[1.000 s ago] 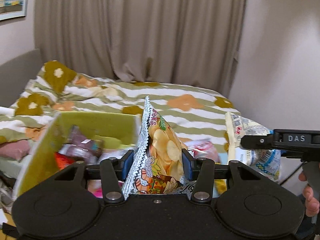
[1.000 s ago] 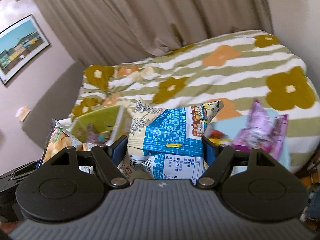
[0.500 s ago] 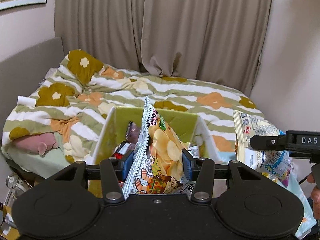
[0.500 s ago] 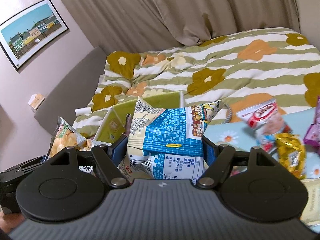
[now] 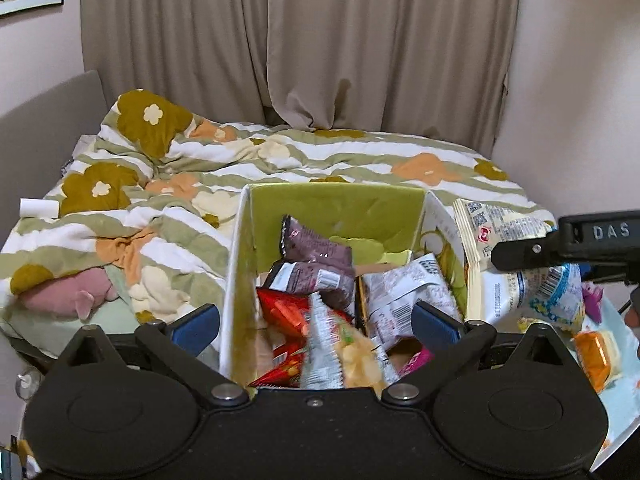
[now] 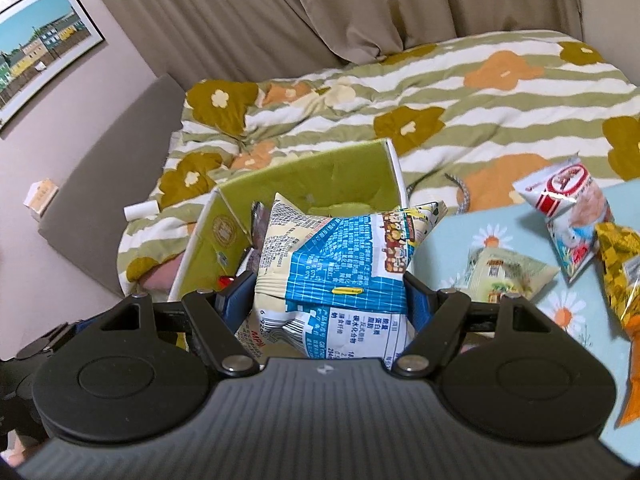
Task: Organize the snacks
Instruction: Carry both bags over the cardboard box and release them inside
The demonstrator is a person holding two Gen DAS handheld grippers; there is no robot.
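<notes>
A box with green inner walls (image 5: 336, 204) stands on the bed with several snack packets inside. My left gripper (image 5: 316, 326) hangs over it and its jaws are opening. The silver chip bag (image 5: 340, 354) is blurred between them, free of both pads, dropping into the box. My right gripper (image 6: 330, 304) is shut on a blue-and-cream snack bag (image 6: 340, 264), held just right of the box (image 6: 320, 172). That same bag (image 5: 504, 296) shows at the right edge of the left wrist view.
A striped floral quilt (image 5: 280, 160) covers the bed behind the box. A light blue daisy cloth (image 6: 460, 240) to the right carries loose snacks: a red-and-white bag (image 6: 568, 208), a yellow bag (image 6: 624, 264), a pale green packet (image 6: 504, 272). Curtains and walls close in behind.
The left jaws went from shut on the chip bag to wide apart, and the bag slipped down into the box. Both grippers moved closer over the box; the right keeps its bag.
</notes>
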